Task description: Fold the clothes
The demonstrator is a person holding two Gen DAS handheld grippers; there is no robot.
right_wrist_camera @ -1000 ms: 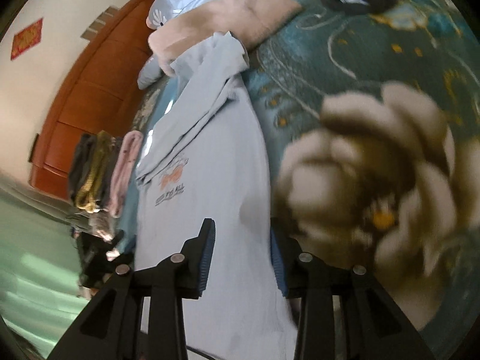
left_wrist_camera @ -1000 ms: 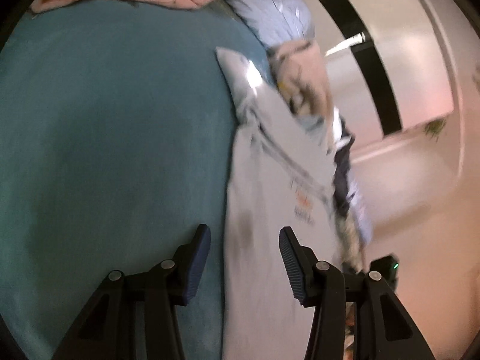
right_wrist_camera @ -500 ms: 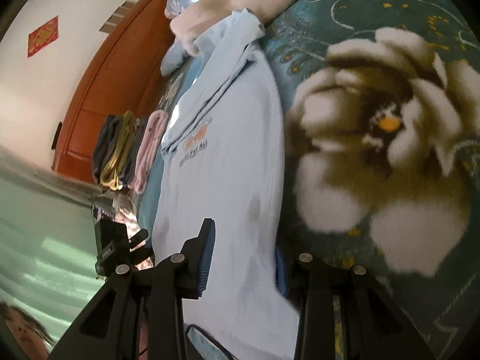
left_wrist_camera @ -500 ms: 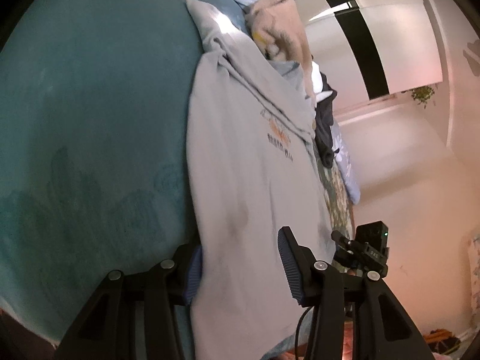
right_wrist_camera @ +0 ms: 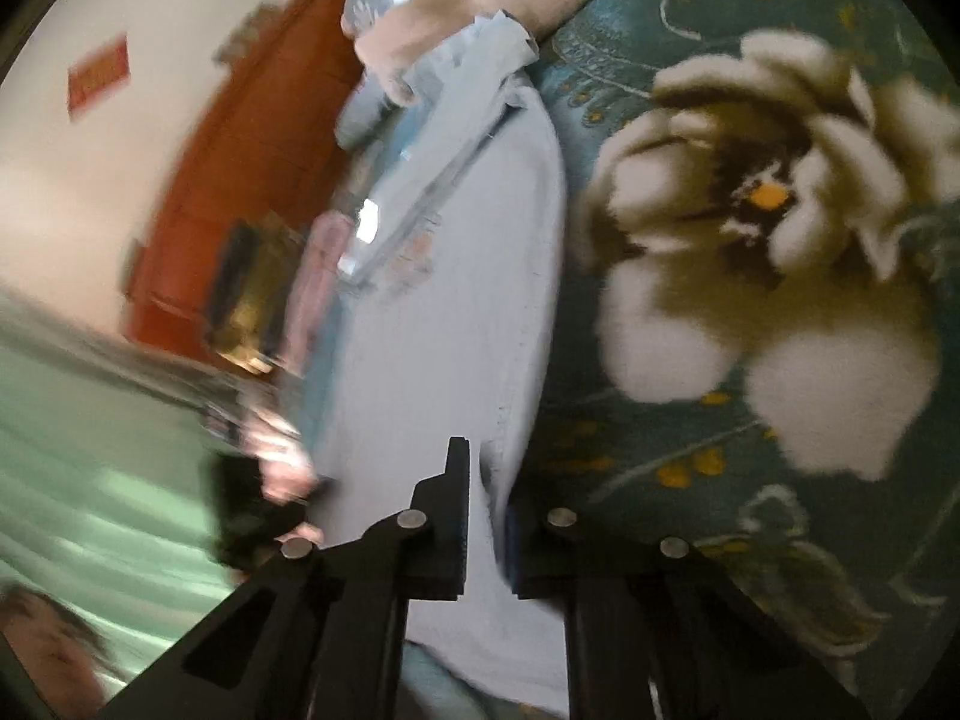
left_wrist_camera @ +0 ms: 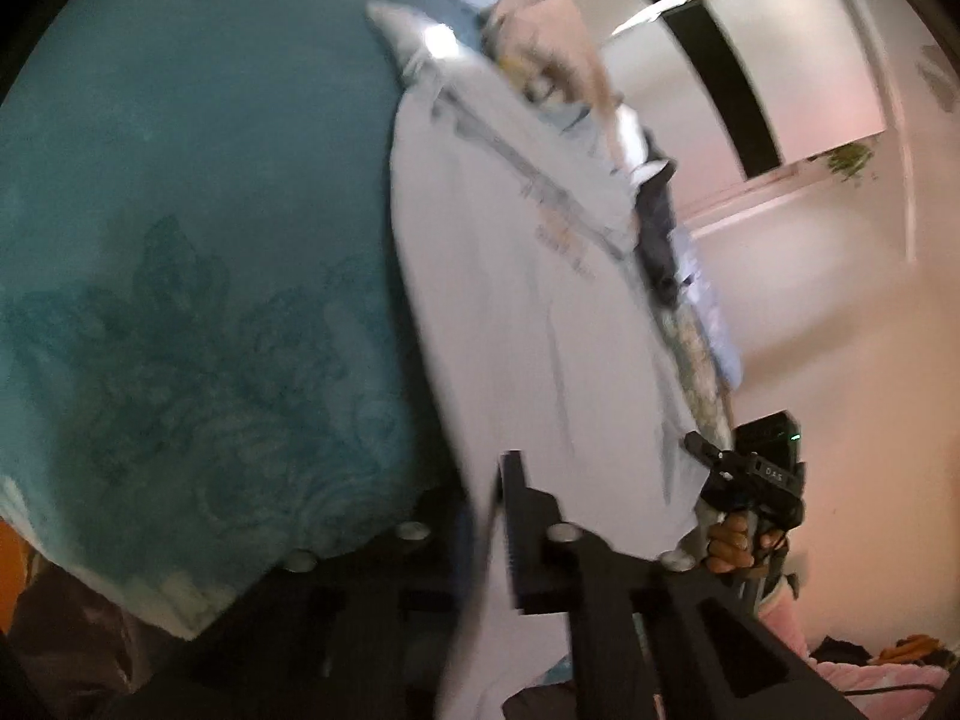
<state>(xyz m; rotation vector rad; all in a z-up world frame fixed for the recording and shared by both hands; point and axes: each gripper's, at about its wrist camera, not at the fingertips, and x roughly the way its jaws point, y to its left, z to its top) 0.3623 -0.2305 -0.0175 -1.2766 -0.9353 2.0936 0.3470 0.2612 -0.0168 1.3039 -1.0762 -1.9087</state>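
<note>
A pale grey-blue shirt (left_wrist_camera: 528,312) lies spread lengthwise on a bed covered by a teal blanket (left_wrist_camera: 198,252), its printed chest toward the far end, where a heap of other clothes (right_wrist_camera: 480,6) sits. The left gripper (left_wrist_camera: 489,516) has just been closing, and its fingers now pinch the shirt's near hem on one side. The right gripper (right_wrist_camera: 486,516) has likewise just been closing and clamps the hem's other side, next to the blanket's large cream flower (right_wrist_camera: 762,252). Both views are blurred.
</note>
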